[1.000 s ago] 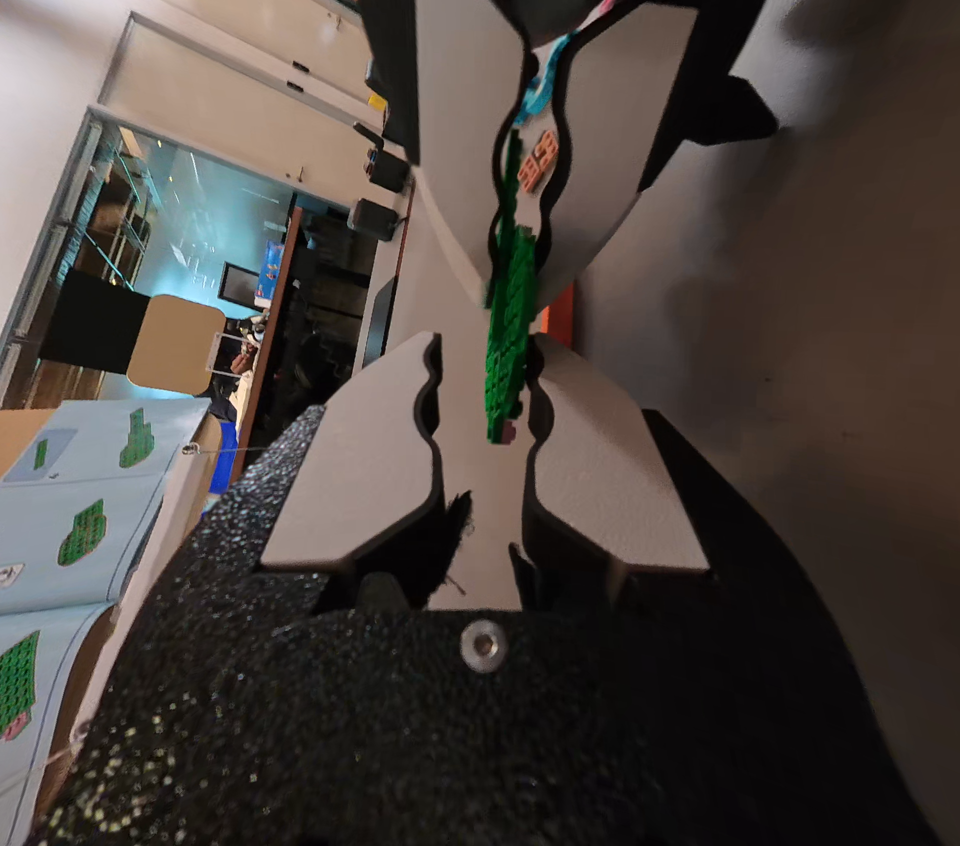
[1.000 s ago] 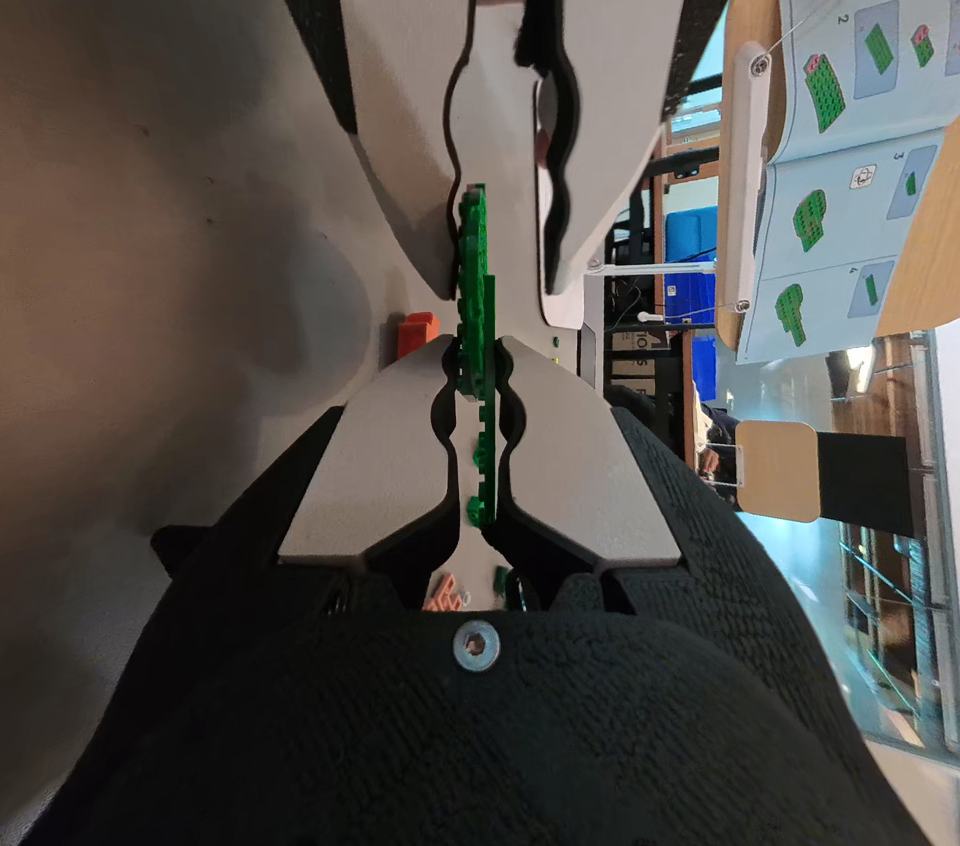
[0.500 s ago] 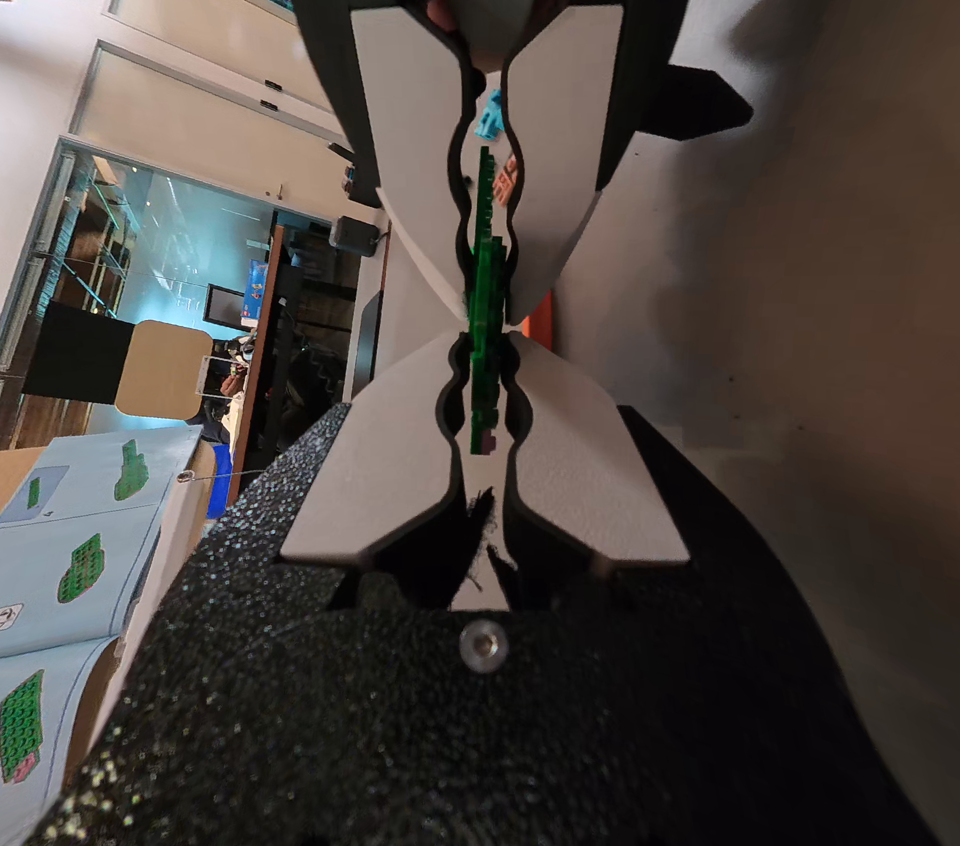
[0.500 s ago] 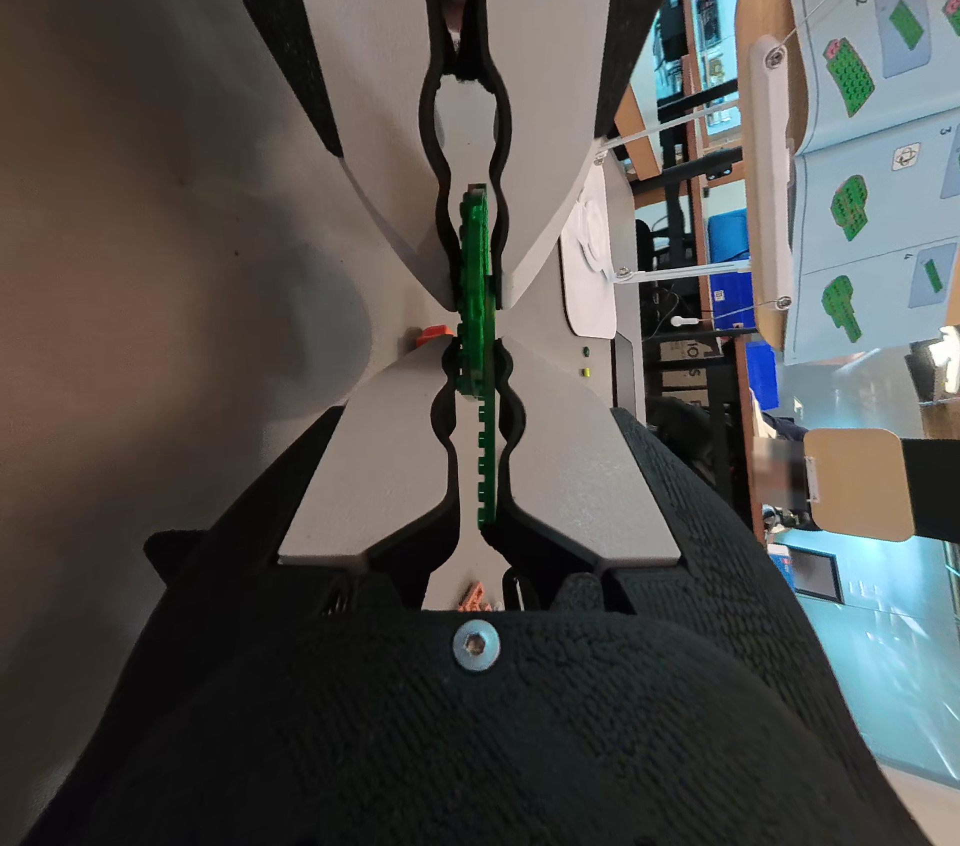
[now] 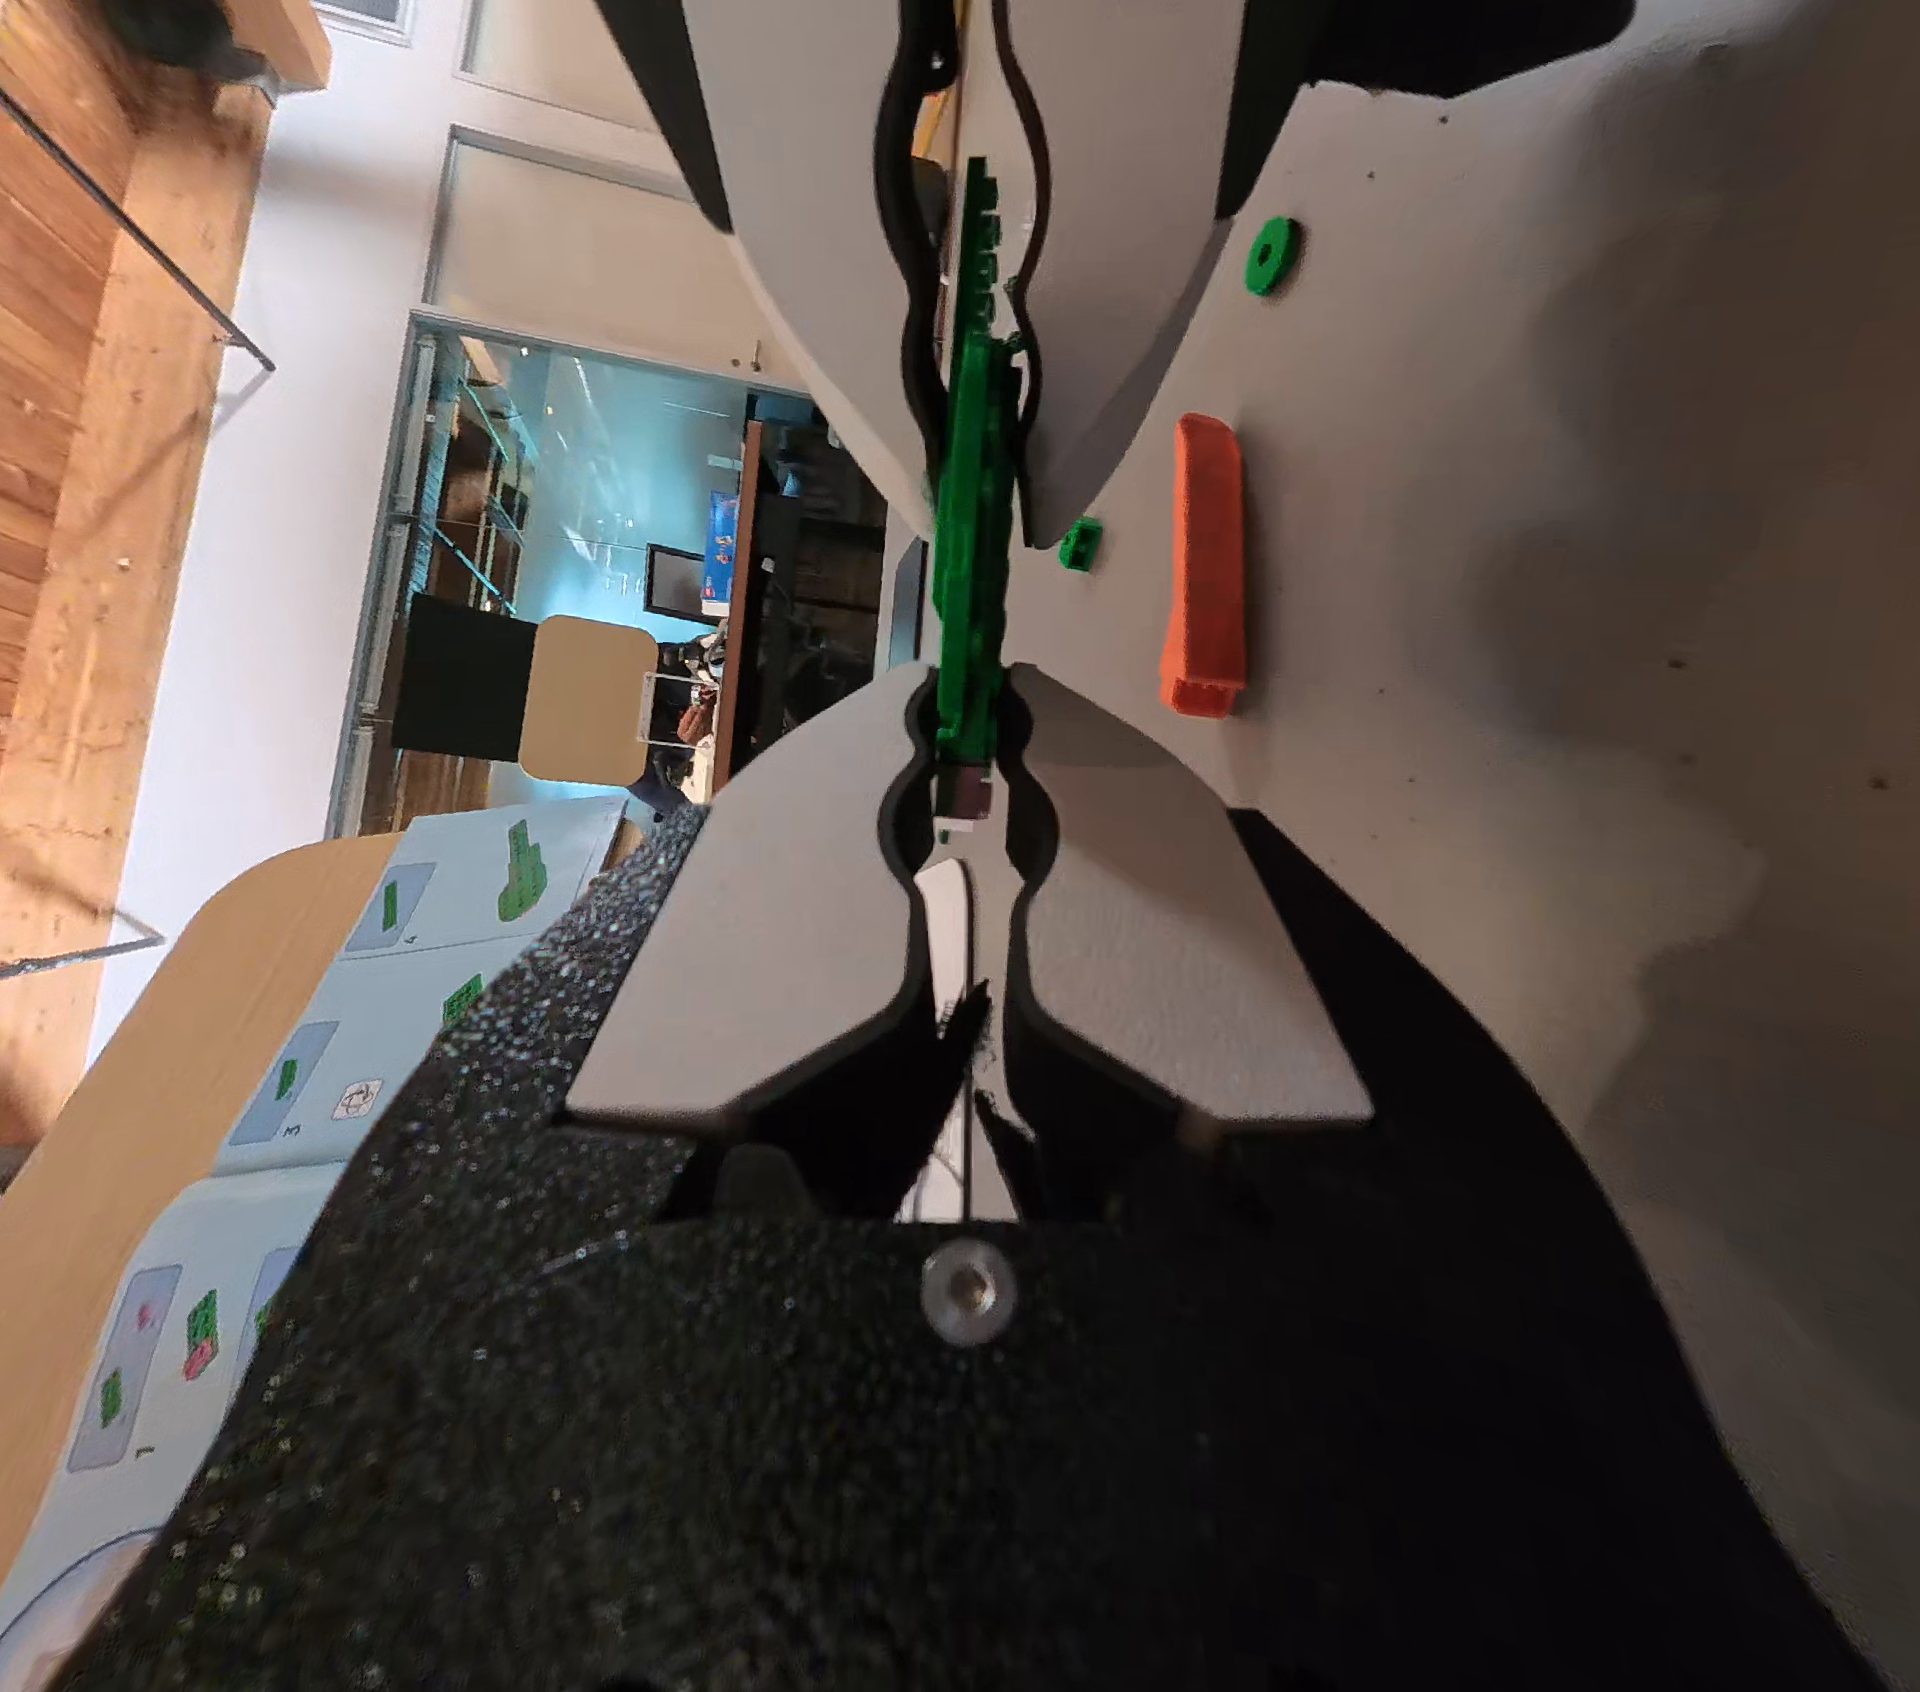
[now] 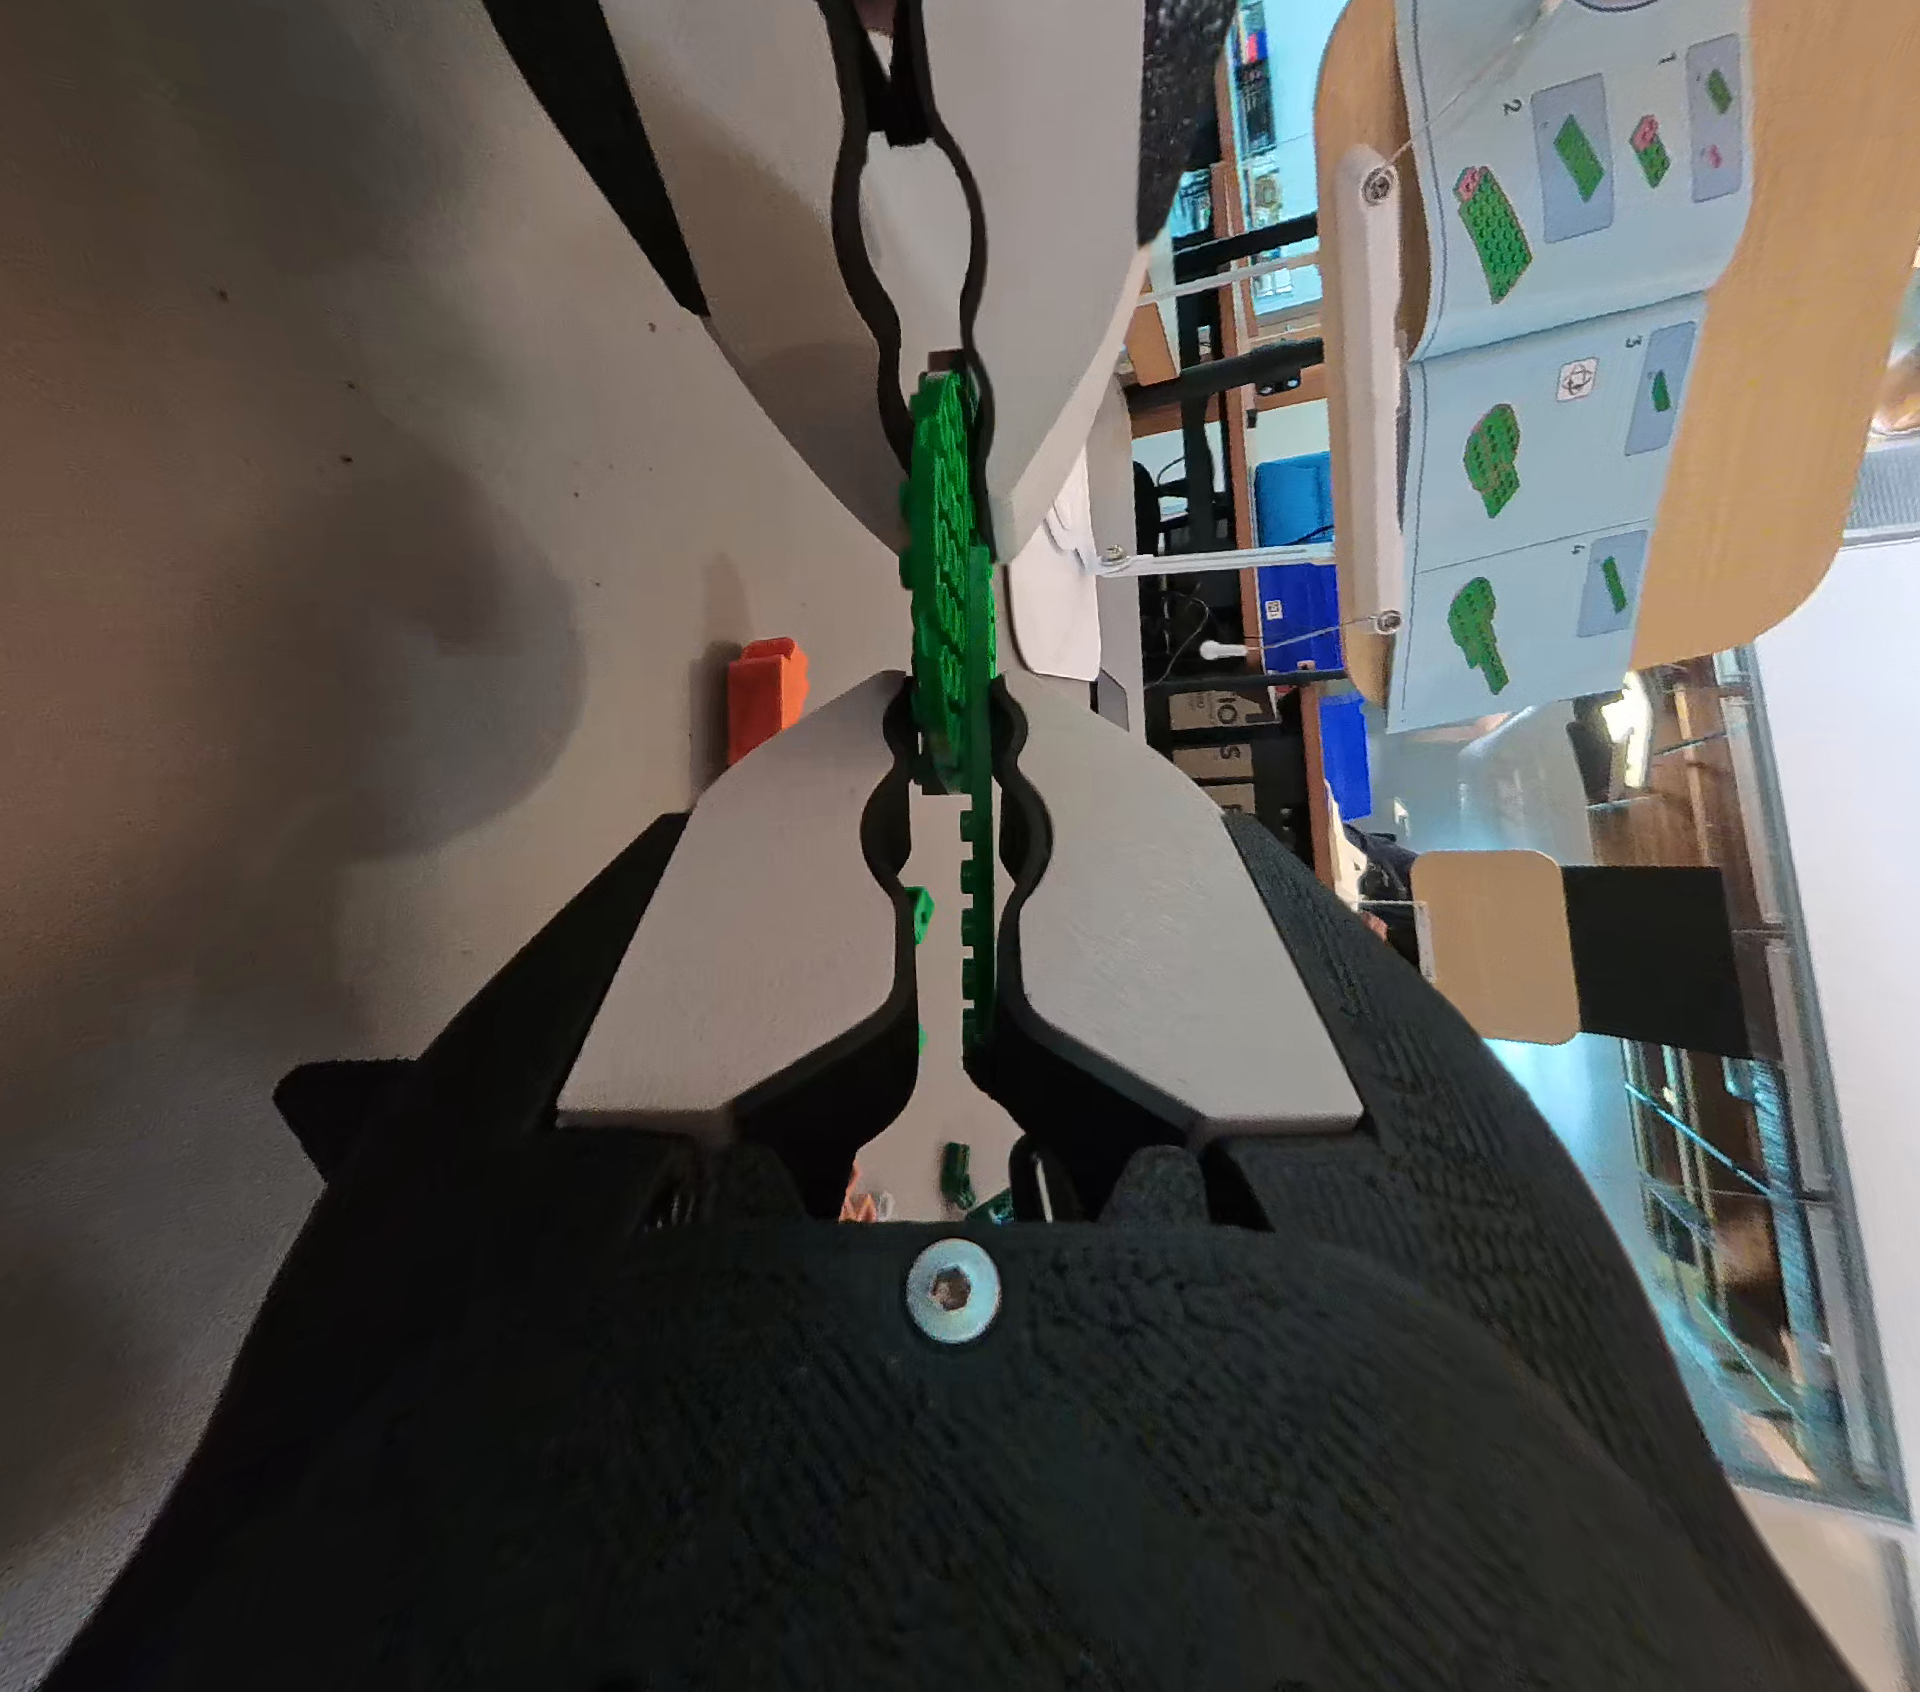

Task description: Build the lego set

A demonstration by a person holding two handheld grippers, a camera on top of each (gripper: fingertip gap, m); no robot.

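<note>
A green plate assembly (image 5: 971, 562) is seen edge-on, held in the air between my two grippers, which face each other tip to tip. My left gripper (image 5: 966, 692) is shut on the end that carries a small dark pink piece (image 5: 961, 792). My right gripper (image 5: 977, 499) comes in from the top of the left wrist view. In the right wrist view my right gripper (image 6: 951, 697) is shut on the studded green plate assembly (image 6: 948, 562), and the left gripper (image 6: 940, 525) clamps its far end. The plate's flat faces are hidden by the fingers.
On the white table (image 5: 1558, 759) lie an orange brick separator (image 5: 1205, 562), a round green piece (image 5: 1270, 255) and a small green piece (image 5: 1077, 546). The separator also shows in the right wrist view (image 6: 764, 692). An open instruction booklet (image 6: 1558, 292) stands on a wooden holder. Loose small pieces (image 6: 956, 1164) lie below my right gripper. My left and right fingertips are right by each other.
My left gripper was open around the green plate one second ago and has shut on it. The right gripper stayed shut on the plate. Both views have shifted, and the orange separator now shows fully.
</note>
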